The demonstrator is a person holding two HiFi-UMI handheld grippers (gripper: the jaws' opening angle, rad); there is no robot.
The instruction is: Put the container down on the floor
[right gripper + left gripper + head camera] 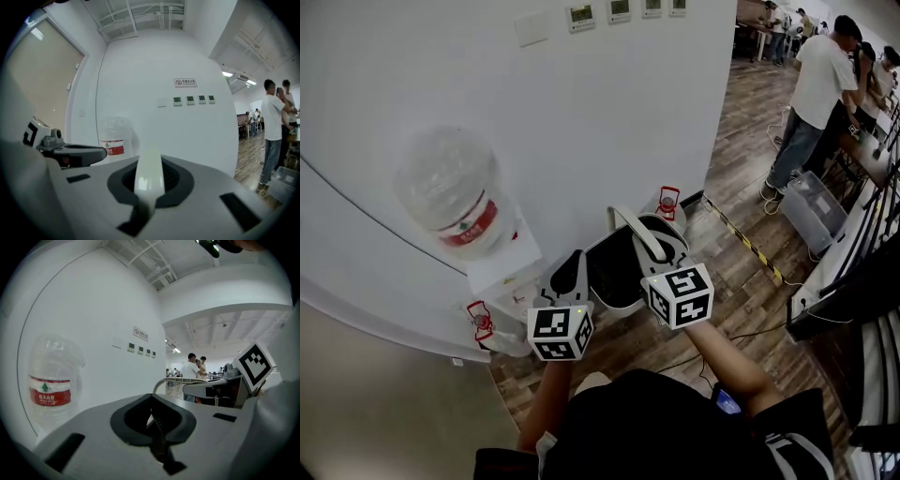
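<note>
Head view: container (605,272) held over wooden plank floor (741,281) beside curved white wall (581,122), left gripper (567,277) clenched on its rim, right gripper (661,248) clamped on its handle (628,225), water bottle (455,197) left.

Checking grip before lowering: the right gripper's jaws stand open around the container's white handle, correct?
Not quite. The right gripper is shut on the white handle, not open around it; the right gripper view shows this. The handle is indeed the container's.
</note>
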